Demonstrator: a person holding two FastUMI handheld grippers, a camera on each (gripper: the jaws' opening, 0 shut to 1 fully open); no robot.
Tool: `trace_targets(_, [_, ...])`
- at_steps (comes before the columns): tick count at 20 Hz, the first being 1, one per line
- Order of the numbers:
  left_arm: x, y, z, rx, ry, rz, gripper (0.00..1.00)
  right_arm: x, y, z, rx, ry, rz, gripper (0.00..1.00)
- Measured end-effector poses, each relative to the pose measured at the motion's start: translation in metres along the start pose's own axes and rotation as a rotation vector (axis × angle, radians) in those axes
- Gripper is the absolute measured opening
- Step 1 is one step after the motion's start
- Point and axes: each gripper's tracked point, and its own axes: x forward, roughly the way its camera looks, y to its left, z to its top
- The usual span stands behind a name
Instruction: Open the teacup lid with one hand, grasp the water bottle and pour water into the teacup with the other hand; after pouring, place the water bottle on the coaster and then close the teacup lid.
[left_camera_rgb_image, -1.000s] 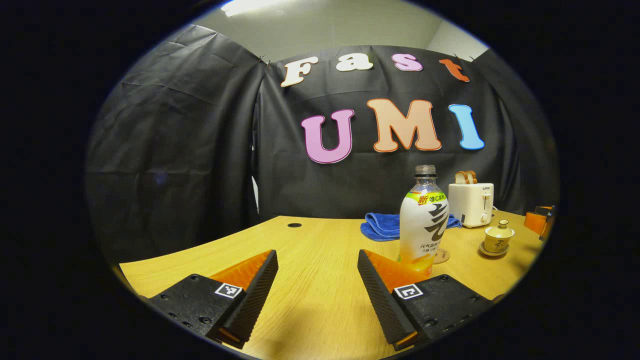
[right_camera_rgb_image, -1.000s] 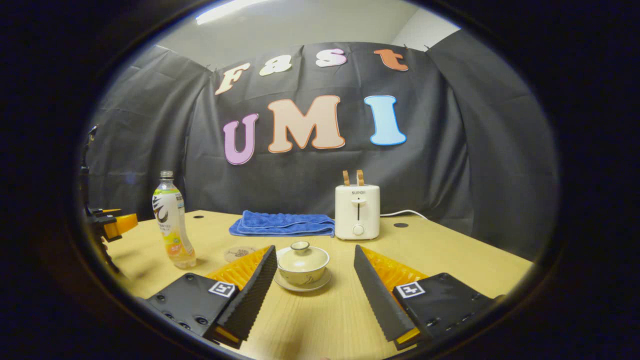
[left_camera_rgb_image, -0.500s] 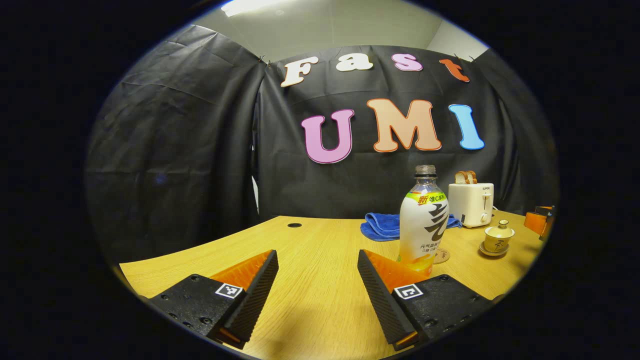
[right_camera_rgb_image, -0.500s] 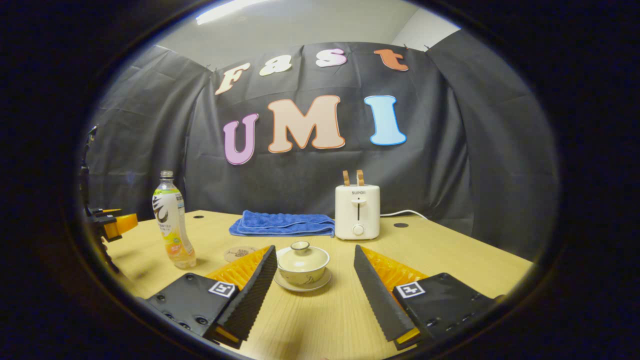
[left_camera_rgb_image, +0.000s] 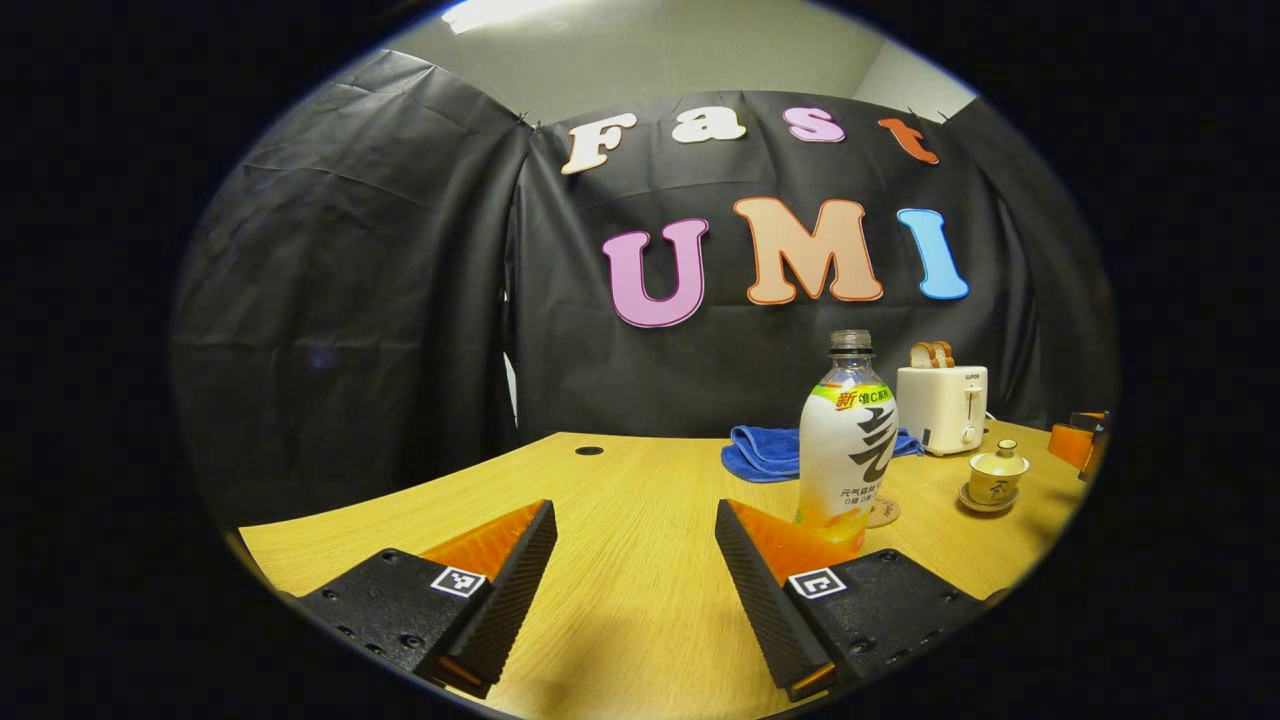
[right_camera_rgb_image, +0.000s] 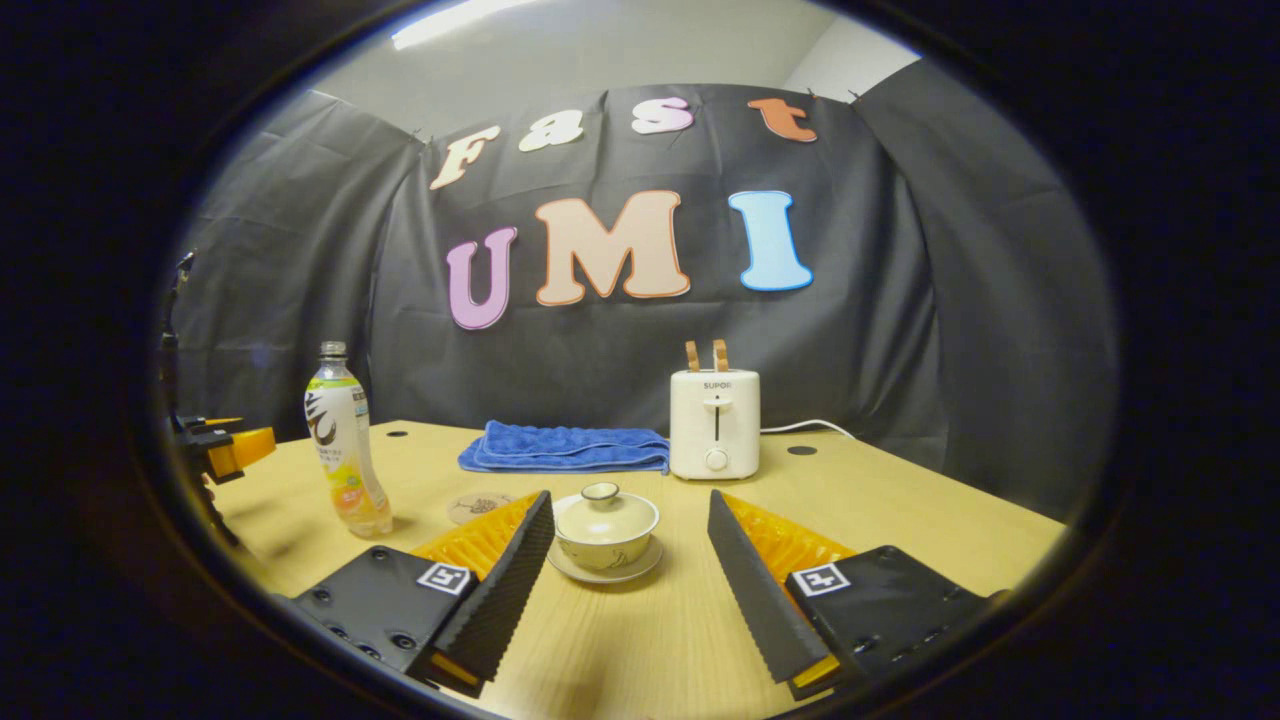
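Lifting the lid cleanly means bringing the right gripper (right_camera_rgb_image: 625, 560) down over the knob, centred, before closing. In the right gripper view its jaws stand wide apart, holding nothing, with the lidded teacup (right_camera_rgb_image: 605, 530) between and just beyond the fingers; the coaster (right_camera_rgb_image: 478, 506) lies bare, near the bottle (right_camera_rgb_image: 345, 455). In the left gripper view the left gripper (left_camera_rgb_image: 635, 570) is likewise spread and empty, the bottle (left_camera_rgb_image: 848, 445) standing upright just past its right-hand finger and partly hiding the coaster.
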Motion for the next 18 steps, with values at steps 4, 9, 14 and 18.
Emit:
trace_targets(4, [0.000, 0.000, 0.000, 0.000, 0.000, 0.000, 0.93, 0.001, 0.001, 0.000, 0.000, 0.000, 0.003, 0.94])
trace_targets(9, [0.000, 0.000, 0.000, 0.000, -0.001, 0.000, 0.94, 0.001, 0.006, -0.002, 0.001, 0.006, 0.030, 0.99])
trace_targets(14, [0.001, 0.000, 0.000, 0.000, -0.002, 0.000, 0.93, 0.011, 0.015, -0.004, 0.001, 0.010, 0.073, 0.94])
trace_targets(18, [0.001, 0.000, -0.001, 0.000, -0.002, 0.000, 0.93, 0.025, 0.021, -0.004, 0.002, 0.012, 0.101, 0.94])
